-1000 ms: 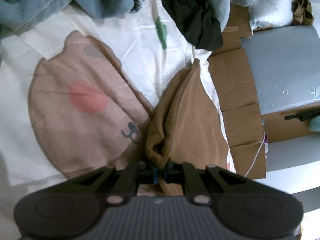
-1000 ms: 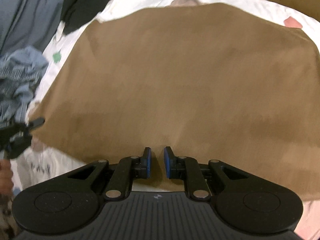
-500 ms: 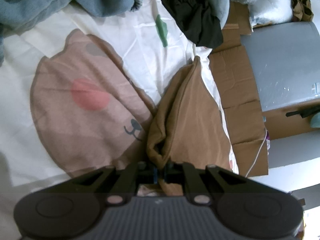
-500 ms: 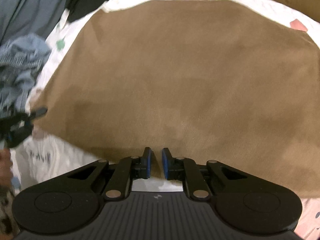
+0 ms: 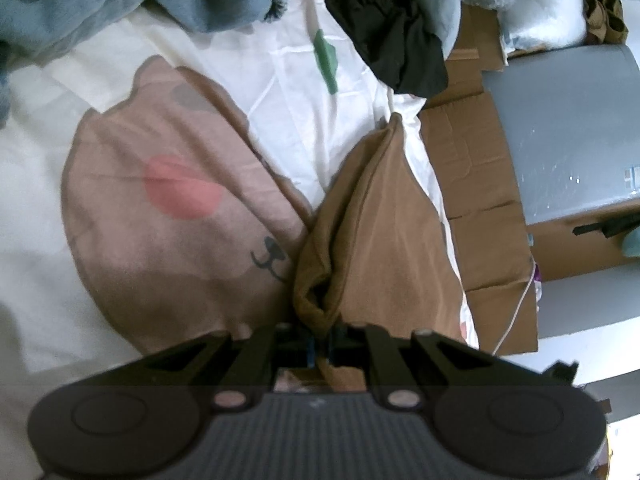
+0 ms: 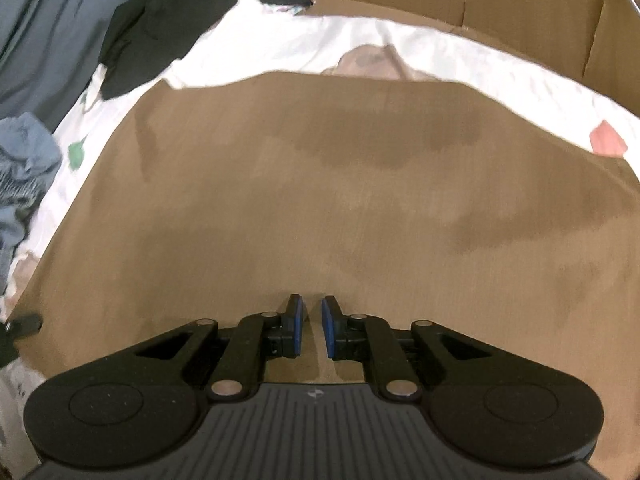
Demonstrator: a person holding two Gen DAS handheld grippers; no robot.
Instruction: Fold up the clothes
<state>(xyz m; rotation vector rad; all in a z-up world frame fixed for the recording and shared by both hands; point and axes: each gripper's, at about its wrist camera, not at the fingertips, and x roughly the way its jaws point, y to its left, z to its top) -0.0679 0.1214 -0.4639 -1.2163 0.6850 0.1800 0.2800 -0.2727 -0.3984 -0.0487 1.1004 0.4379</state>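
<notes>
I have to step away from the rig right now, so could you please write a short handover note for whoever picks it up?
Left gripper: shut on a bunched corner of the brown garment.
Right gripper: jaws slightly apart, nothing between them, poised over the flat part of the garment.
Things: the garment lies spread on the white bear-print sheet; a pile of blue and black clothes sits at the far edge.
Done: garment laid out, one corner gripped.
Left: probably take a second edge with the right gripper, fold, then the pile.
</notes>
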